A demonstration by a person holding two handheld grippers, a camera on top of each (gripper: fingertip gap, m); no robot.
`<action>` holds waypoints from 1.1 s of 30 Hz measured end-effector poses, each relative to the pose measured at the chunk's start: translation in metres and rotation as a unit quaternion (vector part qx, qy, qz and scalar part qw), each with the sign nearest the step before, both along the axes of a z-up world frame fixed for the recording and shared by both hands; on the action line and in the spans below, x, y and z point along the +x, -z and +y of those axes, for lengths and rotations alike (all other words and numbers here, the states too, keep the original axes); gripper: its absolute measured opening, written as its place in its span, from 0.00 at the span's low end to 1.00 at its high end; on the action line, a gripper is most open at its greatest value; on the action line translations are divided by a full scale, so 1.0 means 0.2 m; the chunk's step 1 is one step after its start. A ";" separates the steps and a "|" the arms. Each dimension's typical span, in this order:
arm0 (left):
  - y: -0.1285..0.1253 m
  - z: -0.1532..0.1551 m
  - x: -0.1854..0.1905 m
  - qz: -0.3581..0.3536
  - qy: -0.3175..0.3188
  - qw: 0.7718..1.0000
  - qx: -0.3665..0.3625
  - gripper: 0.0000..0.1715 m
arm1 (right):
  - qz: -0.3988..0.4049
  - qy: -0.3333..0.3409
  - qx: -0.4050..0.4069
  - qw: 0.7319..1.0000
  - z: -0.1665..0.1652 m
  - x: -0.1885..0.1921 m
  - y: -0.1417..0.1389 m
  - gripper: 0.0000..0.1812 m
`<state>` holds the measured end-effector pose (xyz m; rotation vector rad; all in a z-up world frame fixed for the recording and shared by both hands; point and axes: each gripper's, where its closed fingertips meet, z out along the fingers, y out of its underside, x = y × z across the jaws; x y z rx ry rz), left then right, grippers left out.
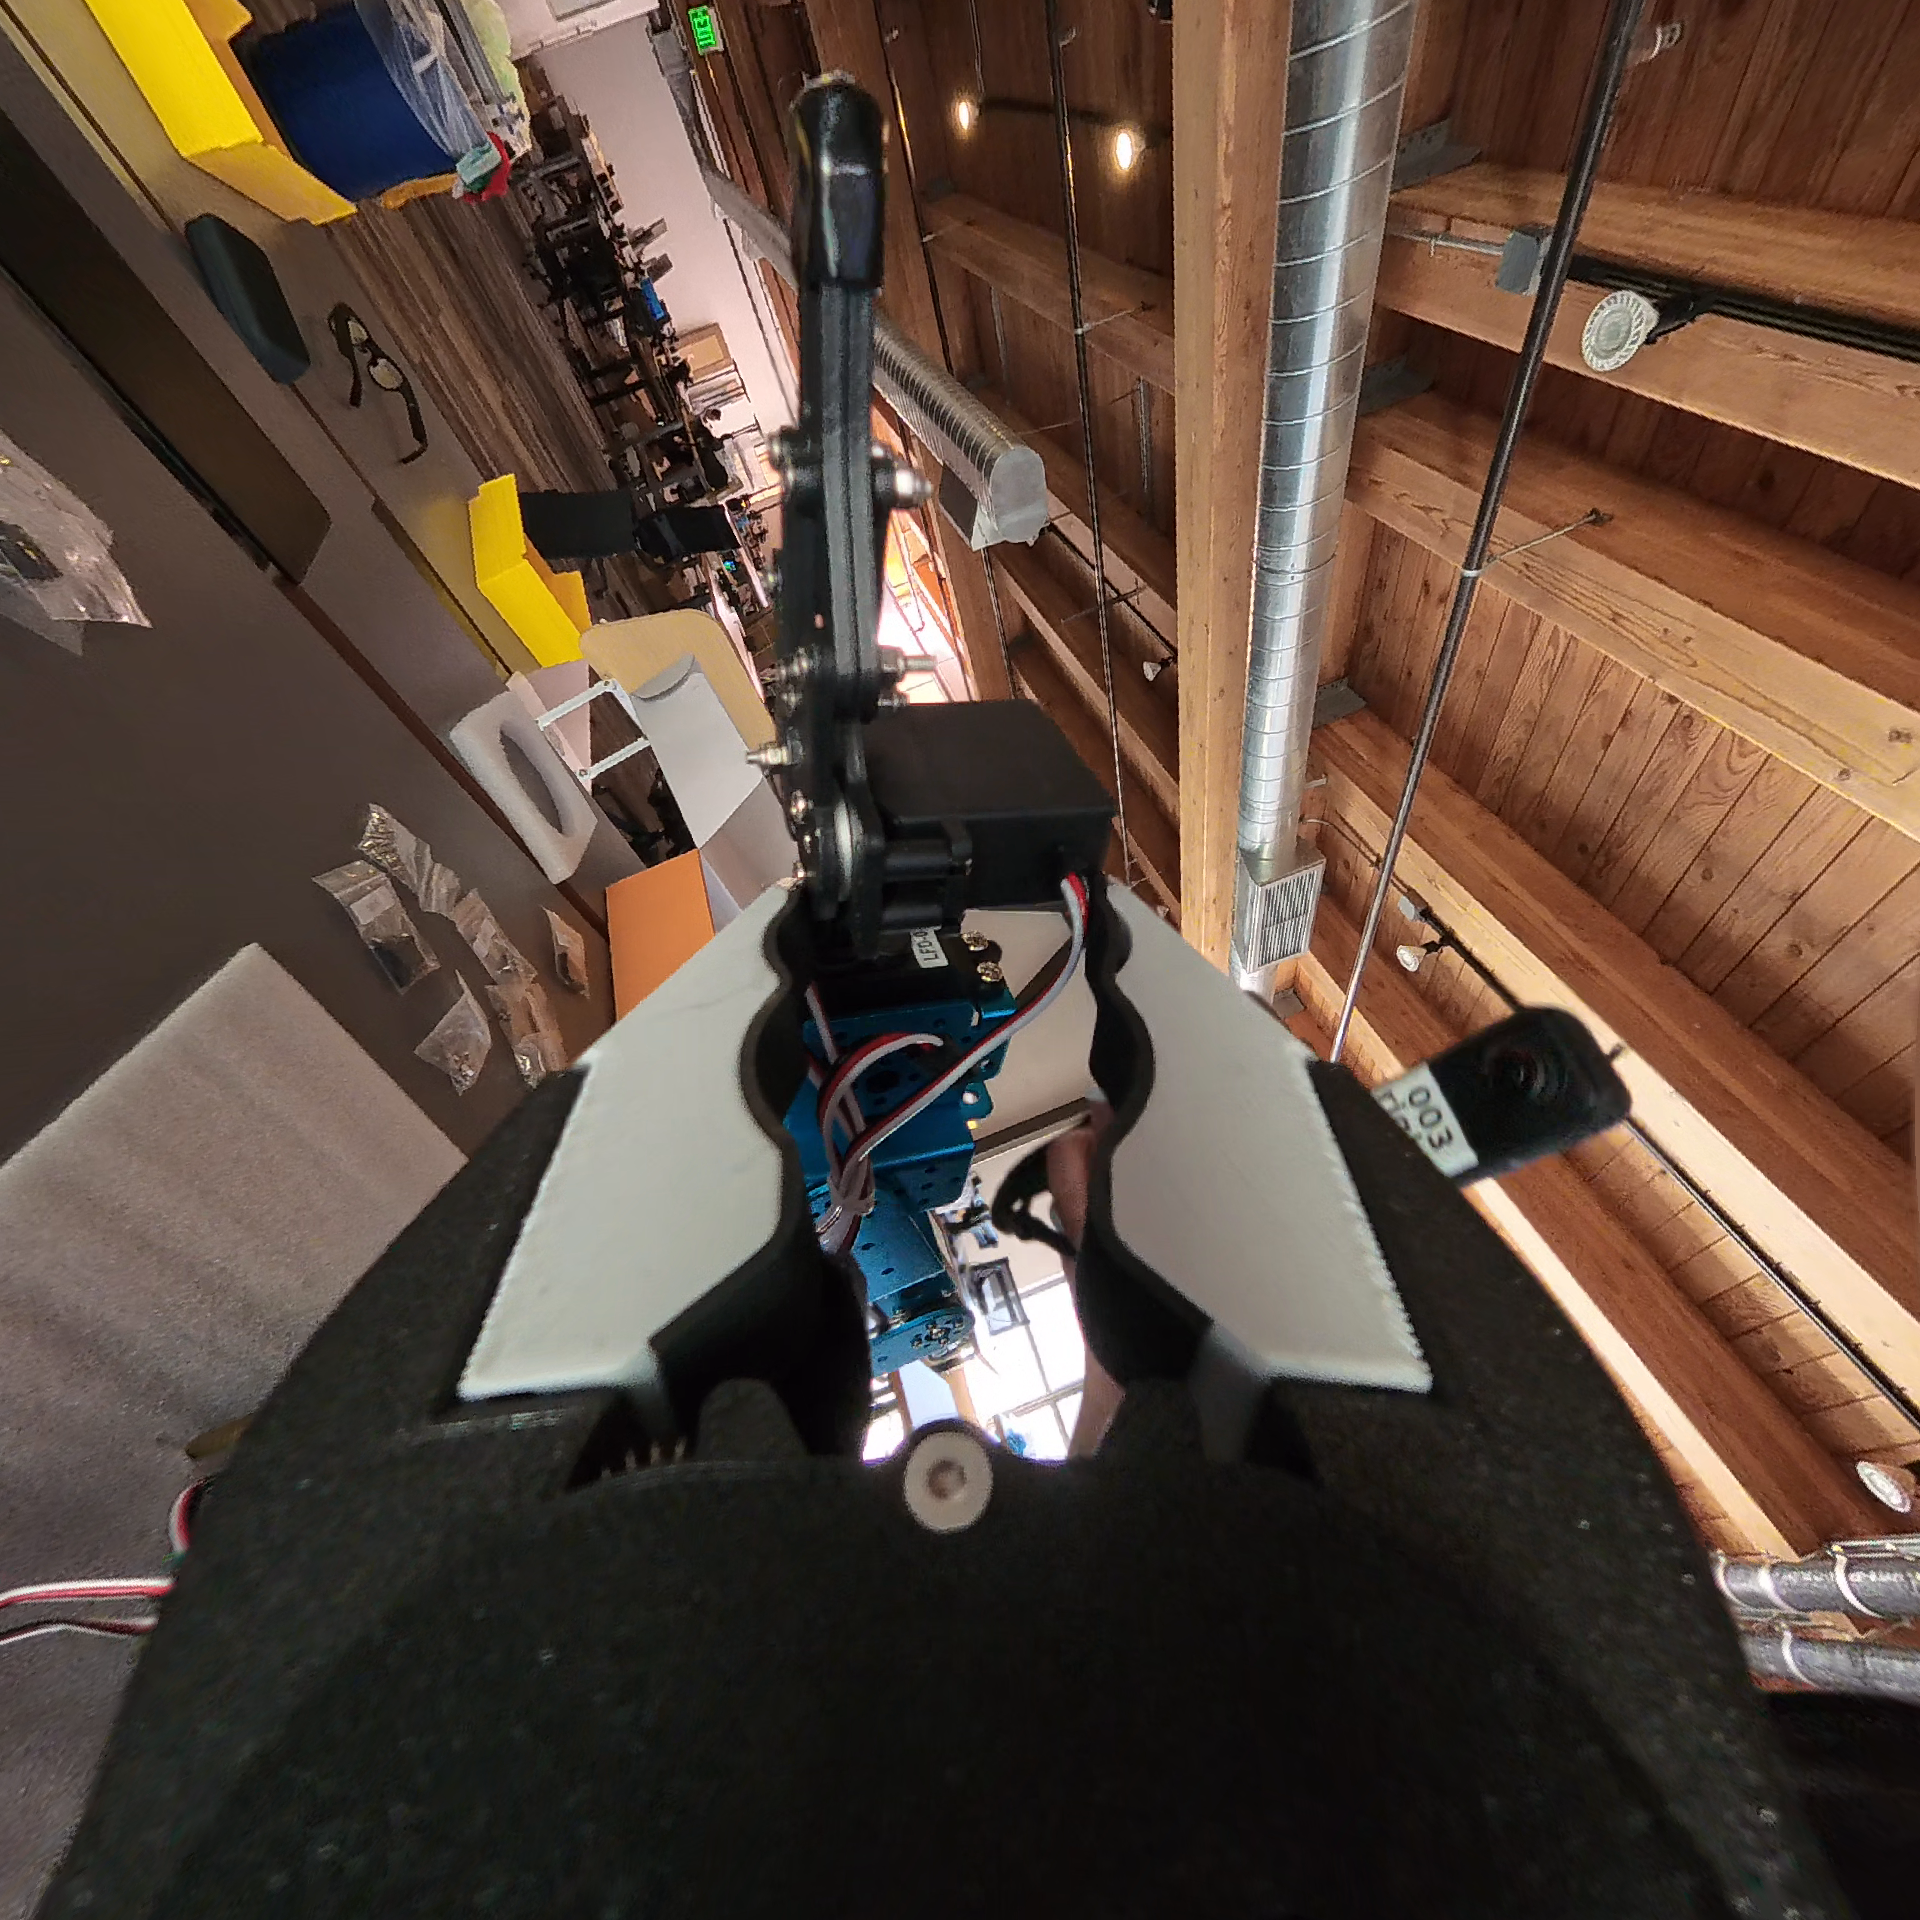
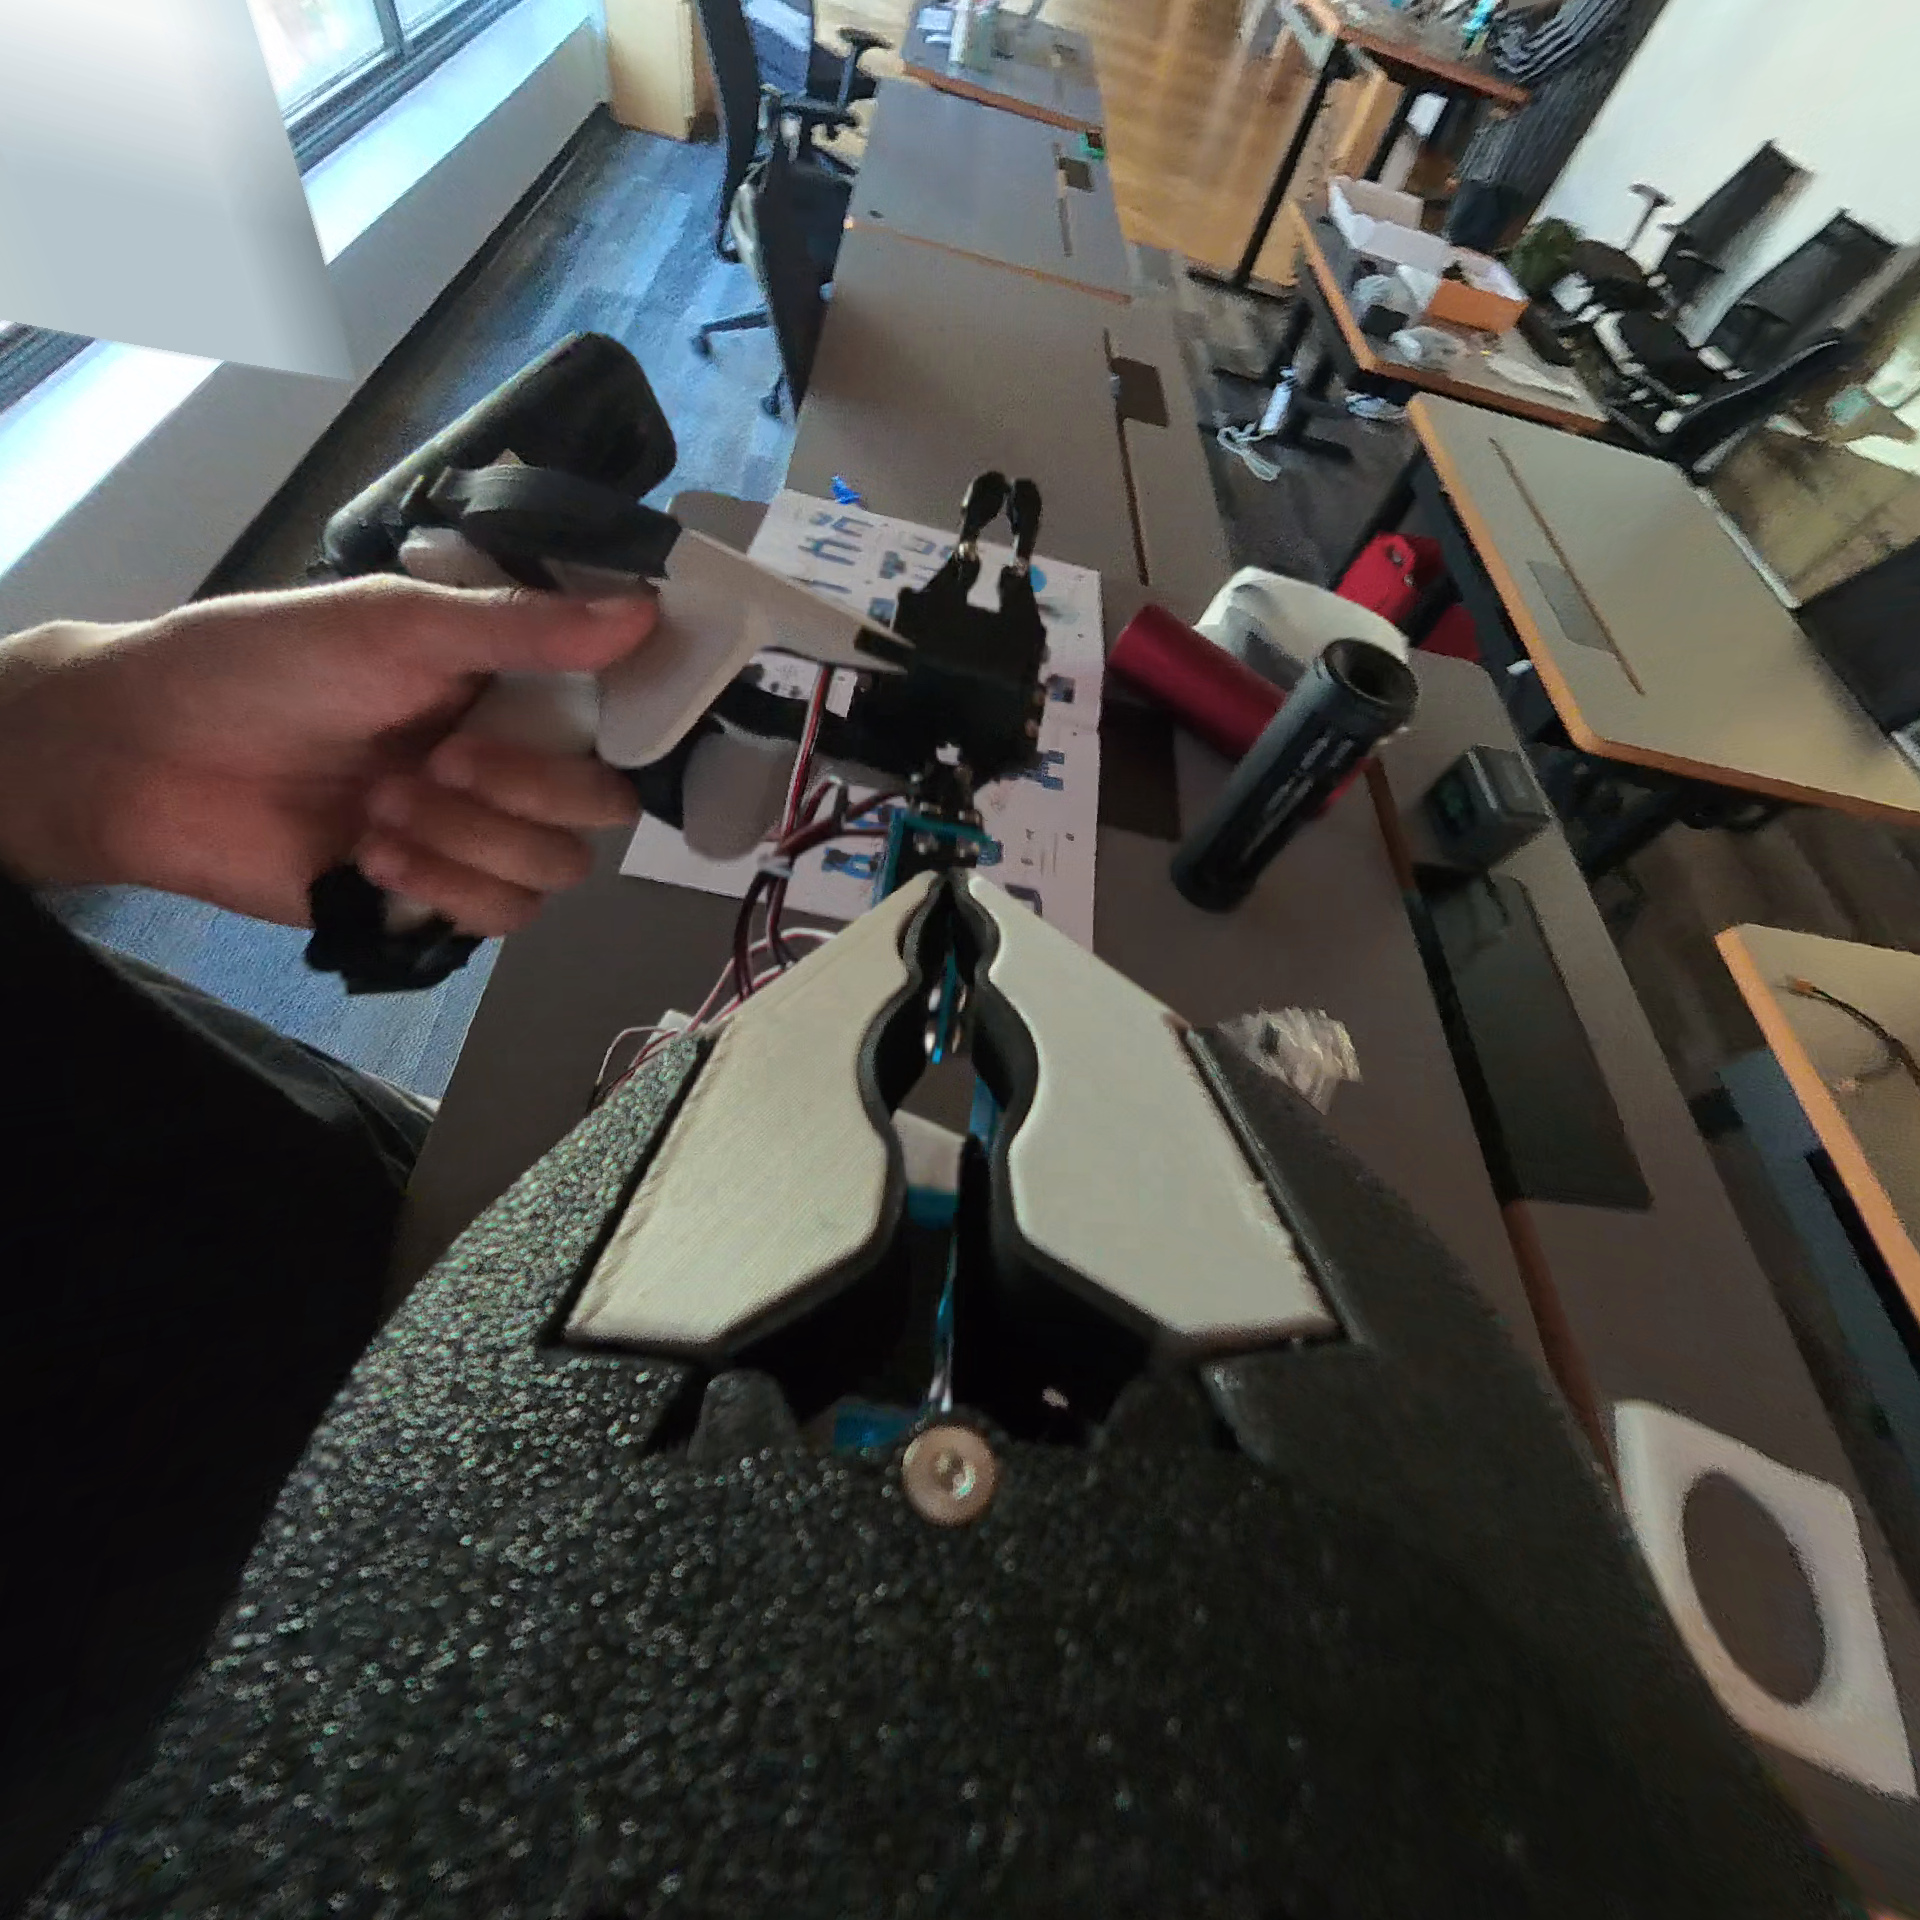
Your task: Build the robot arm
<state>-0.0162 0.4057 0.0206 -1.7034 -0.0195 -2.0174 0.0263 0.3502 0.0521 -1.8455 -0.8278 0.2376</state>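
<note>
A small robot arm of blue metal brackets (image 1: 883,1132), with a black servo (image 1: 987,790) and a black claw (image 1: 836,208), is held up between both grippers. My left gripper (image 1: 940,899) has its jaws wide apart, with the servo end between the tips and touching them. In the right wrist view a hand (image 2: 312,727) holds the left gripper (image 2: 878,660) against the servo (image 2: 966,686), and the claw (image 2: 997,520) points away. My right gripper (image 2: 951,883) is shut on a thin blue bracket (image 2: 940,831) of the arm. Red, white and black wires (image 2: 800,821) hang from the arm.
On the brown table (image 2: 1351,1091) lie a printed sheet (image 2: 810,540), a black cylinder (image 2: 1288,769), a red cylinder (image 2: 1184,675) and a white foam block with a round hole (image 2: 1756,1579). Small bags of parts (image 1: 436,935), grey foam (image 1: 187,1195) and yellow bins (image 1: 208,114) show at left. Spacing between my two grippers at the tips: around 8 cm.
</note>
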 end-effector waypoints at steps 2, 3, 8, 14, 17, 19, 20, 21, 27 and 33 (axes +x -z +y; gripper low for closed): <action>0.00 0.00 0.00 -0.003 0.001 1.000 -0.004 0.30 | -0.006 -0.023 -0.028 0.999 0.08 -0.06 0.04 0.00; 0.00 0.00 0.00 -0.003 0.001 1.000 -0.004 0.30 | -0.012 -0.025 -0.030 0.999 0.11 -0.06 0.04 0.00; 0.01 0.02 0.00 -0.002 0.001 1.000 -0.009 0.30 | -0.013 0.066 -0.029 0.997 0.07 0.27 0.03 0.00; 0.01 0.04 0.02 0.003 0.007 1.000 -0.007 0.30 | 0.077 0.120 -0.055 0.988 -0.22 0.51 0.22 0.02; 0.01 0.05 0.02 0.003 0.012 1.000 -0.009 0.30 | 0.058 0.150 -0.069 0.984 -0.31 0.58 0.51 0.06; 0.02 0.05 0.02 0.004 0.018 1.000 -0.011 0.30 | 0.083 0.167 -0.087 0.979 -0.32 0.63 0.72 0.08; 0.02 0.05 0.02 0.004 0.021 1.000 -0.011 0.30 | 0.106 0.163 -0.114 0.974 -0.32 0.64 0.80 0.09; 0.02 0.05 0.01 0.005 0.022 1.000 -0.012 0.30 | 0.125 0.159 -0.141 0.969 -0.31 0.64 0.86 0.11; 0.01 0.04 0.03 0.005 0.026 1.000 -0.005 0.30 | 0.100 0.129 -0.099 0.982 -0.42 0.55 0.73 0.14; 0.01 0.05 0.05 0.005 0.033 0.999 -0.004 0.31 | 0.115 0.110 -0.127 0.979 -0.66 0.06 0.80 0.16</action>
